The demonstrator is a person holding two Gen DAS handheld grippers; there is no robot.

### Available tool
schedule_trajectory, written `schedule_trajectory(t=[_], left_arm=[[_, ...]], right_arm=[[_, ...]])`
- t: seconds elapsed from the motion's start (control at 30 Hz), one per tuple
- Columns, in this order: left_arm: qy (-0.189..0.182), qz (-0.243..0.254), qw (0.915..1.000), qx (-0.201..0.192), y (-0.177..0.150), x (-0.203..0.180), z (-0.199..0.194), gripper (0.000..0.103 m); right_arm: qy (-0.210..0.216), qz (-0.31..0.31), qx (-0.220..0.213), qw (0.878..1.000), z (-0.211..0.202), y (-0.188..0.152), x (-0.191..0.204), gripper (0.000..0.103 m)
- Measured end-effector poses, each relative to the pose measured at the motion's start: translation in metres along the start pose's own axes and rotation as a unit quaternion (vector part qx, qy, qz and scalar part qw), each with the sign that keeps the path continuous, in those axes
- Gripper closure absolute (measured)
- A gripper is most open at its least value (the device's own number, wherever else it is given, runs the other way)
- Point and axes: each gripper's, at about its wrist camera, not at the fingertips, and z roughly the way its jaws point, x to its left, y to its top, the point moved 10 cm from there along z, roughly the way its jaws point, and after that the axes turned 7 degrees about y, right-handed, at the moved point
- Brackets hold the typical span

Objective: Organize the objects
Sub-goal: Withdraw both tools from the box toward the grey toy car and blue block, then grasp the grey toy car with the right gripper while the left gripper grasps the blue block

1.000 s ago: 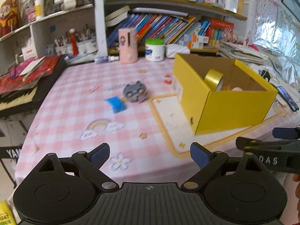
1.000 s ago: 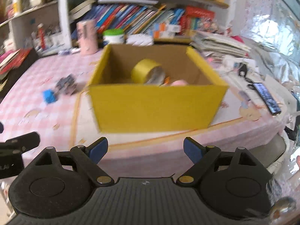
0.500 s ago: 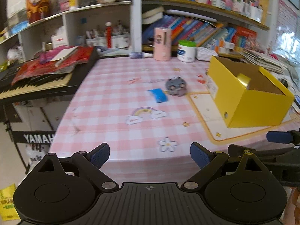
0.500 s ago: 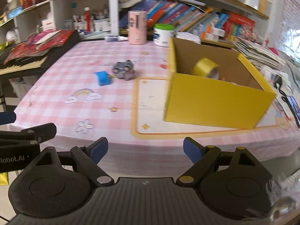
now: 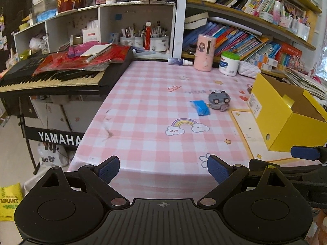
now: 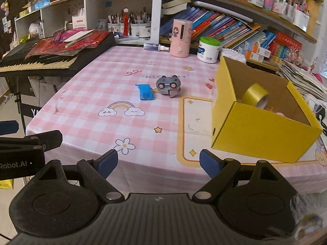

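A blue packet (image 5: 200, 107) (image 6: 145, 94) and a small grey toy car (image 5: 219, 100) (image 6: 169, 86) lie side by side mid-table on the pink checked cloth. A yellow cardboard box (image 5: 286, 116) (image 6: 259, 122) stands at the right, open on top, with a gold tape roll (image 6: 255, 98) inside. My left gripper (image 5: 163, 169) is open and empty, off the table's near edge. My right gripper (image 6: 158, 162) is open and empty, also at the near edge, beside the left one.
A black Yamaha keyboard (image 5: 51, 75) piled with red papers stands left of the table. A pink dispenser (image 5: 204, 53), a white jar with green lid (image 5: 229, 63) and a small tube (image 5: 179, 61) stand at the back edge. Shelves of books rise behind.
Both grippers have pulled back and swung left away from the yellow box. The whole table and the keyboard now show. Both stay open and empty.
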Motion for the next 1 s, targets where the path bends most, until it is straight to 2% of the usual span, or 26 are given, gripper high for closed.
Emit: schedule_trajectory(t=[0.23,0.37,0.43,0.5,0.83,1.0], left_arm=[[0.012,-0.003,0.9999,-0.006,0.020,-0.005,0.021,0.008],[0.030,-0.007,0.9995,0.005,0.030,-0.009,0.045,0.008],[0.035,-0.009,0.9993,0.007,0.036,-0.011,0.055,0.008],[0.039,-0.016,0.9991,0.010,0.042,-0.013,0.066,0.008],[0.043,-0.008,0.9985,0.033,0.064,-0.031,0.108,0.009],[0.042,-0.006,0.9981,0.044,0.072,-0.037,0.126,0.009]], right_arm=[[0.017,-0.001,0.002,1.000,0.026,0.018,-0.007,0.016],[0.024,-0.008,0.002,1.000,0.044,0.034,-0.015,0.017],[0.029,-0.005,0.004,1.000,0.056,0.043,-0.021,0.024],[0.033,-0.004,0.007,0.999,0.068,0.053,-0.027,0.026],[0.044,0.016,0.012,0.999,0.128,0.102,-0.054,0.026],[0.036,0.010,0.025,0.999,0.165,0.121,-0.060,0.026]])
